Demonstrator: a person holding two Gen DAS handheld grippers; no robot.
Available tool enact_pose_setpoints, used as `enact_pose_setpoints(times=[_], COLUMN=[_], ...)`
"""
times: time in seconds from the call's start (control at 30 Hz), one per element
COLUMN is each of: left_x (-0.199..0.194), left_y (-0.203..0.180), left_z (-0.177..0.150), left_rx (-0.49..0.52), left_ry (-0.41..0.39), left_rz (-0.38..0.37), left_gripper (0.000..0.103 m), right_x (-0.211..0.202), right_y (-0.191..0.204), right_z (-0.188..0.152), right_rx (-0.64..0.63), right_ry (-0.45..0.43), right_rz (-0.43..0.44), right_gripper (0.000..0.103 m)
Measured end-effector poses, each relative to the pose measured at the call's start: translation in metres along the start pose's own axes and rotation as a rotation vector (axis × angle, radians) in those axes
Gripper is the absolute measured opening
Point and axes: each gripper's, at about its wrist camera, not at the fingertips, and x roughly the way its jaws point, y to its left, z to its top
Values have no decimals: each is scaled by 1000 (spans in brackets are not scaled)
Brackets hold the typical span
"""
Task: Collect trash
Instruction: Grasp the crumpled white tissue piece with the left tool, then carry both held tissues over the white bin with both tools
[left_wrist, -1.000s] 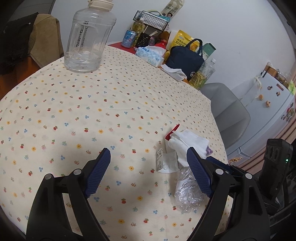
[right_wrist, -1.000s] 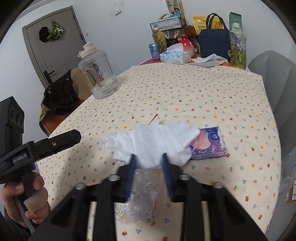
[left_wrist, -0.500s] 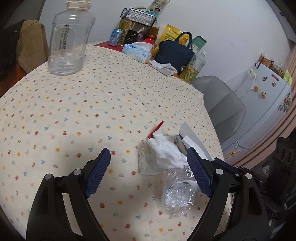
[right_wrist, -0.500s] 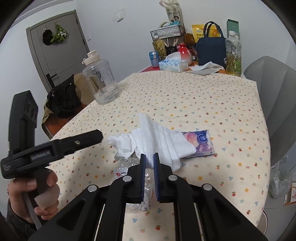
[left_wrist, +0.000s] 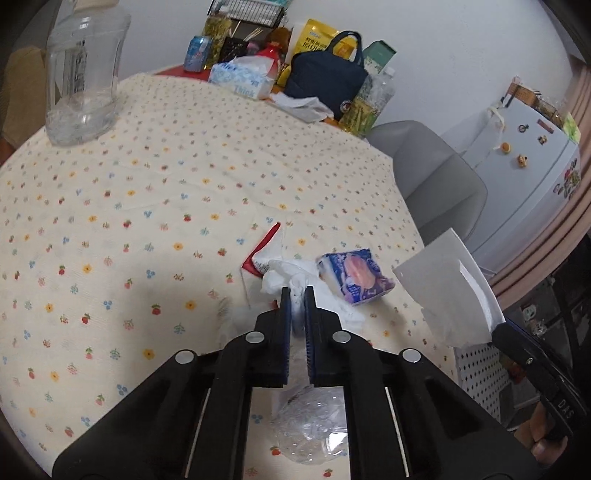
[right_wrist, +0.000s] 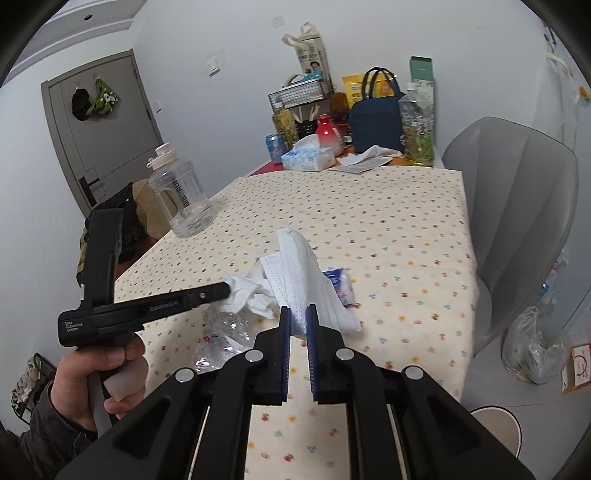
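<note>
My right gripper (right_wrist: 298, 308) is shut on a white face mask (right_wrist: 295, 266) and holds it lifted above the table; the mask also shows at the right in the left wrist view (left_wrist: 448, 291). My left gripper (left_wrist: 297, 290) is shut on a crumpled white tissue (left_wrist: 291, 275), also seen in the right wrist view (right_wrist: 245, 295). A purple tissue packet (left_wrist: 354, 277) lies just right of it. A crushed clear plastic bottle (left_wrist: 310, 428) lies under the left gripper. A red-and-white wrapper (left_wrist: 260, 253) lies beside the tissue.
The floral tablecloth (left_wrist: 147, 206) covers the table. A big clear water jug (left_wrist: 83, 70) stands far left. A tissue box (left_wrist: 242, 79), navy bag (left_wrist: 327, 83) and bottles crowd the far end. A grey chair (right_wrist: 517, 206) and a trash bag (right_wrist: 532, 347) are at the right.
My left gripper has closed on the crumpled tissue. My right gripper has lifted the mask higher, off the pile, uncovering the purple packet.
</note>
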Motion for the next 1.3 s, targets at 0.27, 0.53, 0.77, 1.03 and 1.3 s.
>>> enact_pose_setpoints(times=[0.27,0.53,0.77,1.03,1.3], left_x=[-30,-32,-23,-10,5], left_y=[-25,-72,-95,-99,-117], left_z=[11,6,-6,-21,-24], left_rx=[54,130,171,200,227], left_ry=[-57,-55,-19,40,77], left_rz=[-40,-99,-107,-74,-70], left_gripper=[6,6,6,6,6], right_x=[-30,-58,-43,-15,-14], right_y=[-33,-54,-77,-84,-76], right_z=[-10,-23,-56,-90,-99], right_rx=[57,77,143,201,200], right_ry=[-38,-69,3,72,80], right_rz=[-50,-108,-67,12,74], right_gripper=[9,9,9,9,9])
